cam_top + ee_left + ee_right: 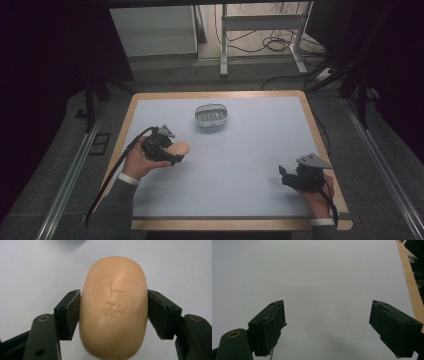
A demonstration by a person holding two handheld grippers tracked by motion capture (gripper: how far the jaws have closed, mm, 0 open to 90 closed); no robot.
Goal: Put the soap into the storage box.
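Note:
An oval peach-coloured soap bar (113, 307) with stamped marks on its face sits between both pads of my left gripper (113, 312), which is shut on it. In the high view that gripper (176, 152) is over the left part of the mat with the soap bar (180, 147) sticking out toward the right. My right gripper (284, 176) rests near the mat's front right, held by a hand. In its own view the right gripper (327, 327) stands open, jaws wide apart over bare mat.
A small white soap dish (211, 116) with a slatted floor stands at the back middle of the pale blue mat (240, 160). The table's wooden rim (320, 135) frames the mat. Desk legs and cables lie on the floor beyond.

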